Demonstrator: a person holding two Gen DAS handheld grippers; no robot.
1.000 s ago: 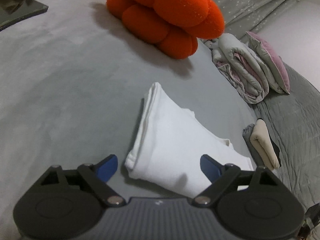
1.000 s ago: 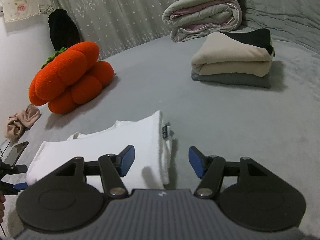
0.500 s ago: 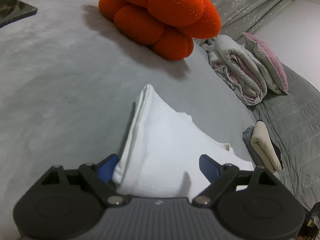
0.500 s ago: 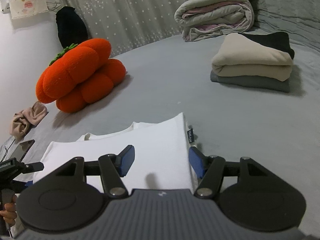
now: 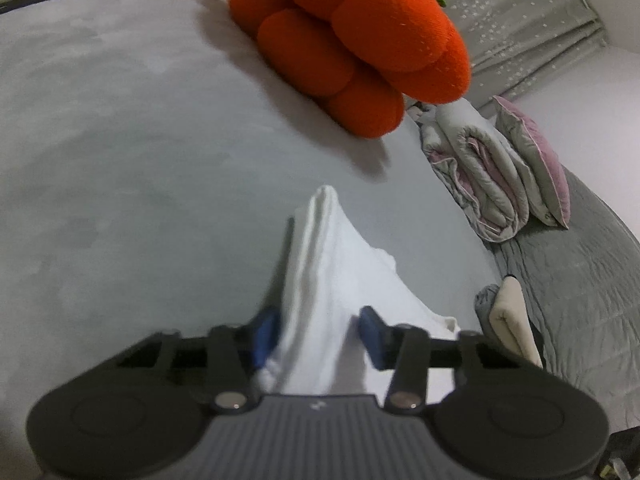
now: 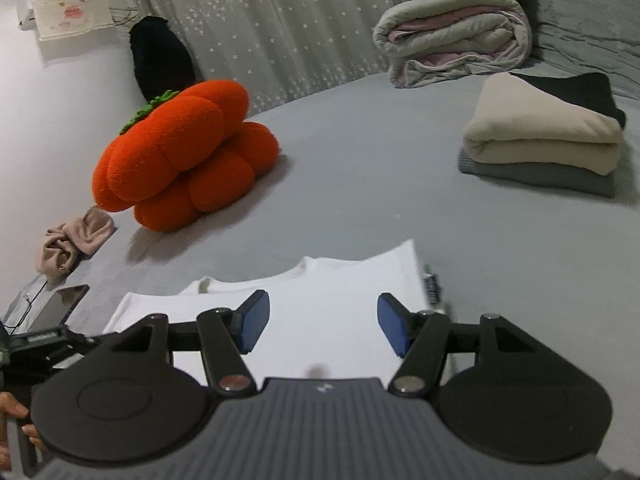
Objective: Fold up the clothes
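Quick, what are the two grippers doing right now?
Left gripper: jaws just closed on the white shirt.
Right gripper: open over the shirt, holding nothing.

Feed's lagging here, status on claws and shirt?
Left claw just closed onto the white shirt. Right claw open over its other end. Nothing in the way.

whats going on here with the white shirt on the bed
A person holding a gripper in each hand is folding a white folded shirt on the grey bed. The left gripper has just been closing and now pinches one end of the shirt; the right gripper hovers open over the other end.
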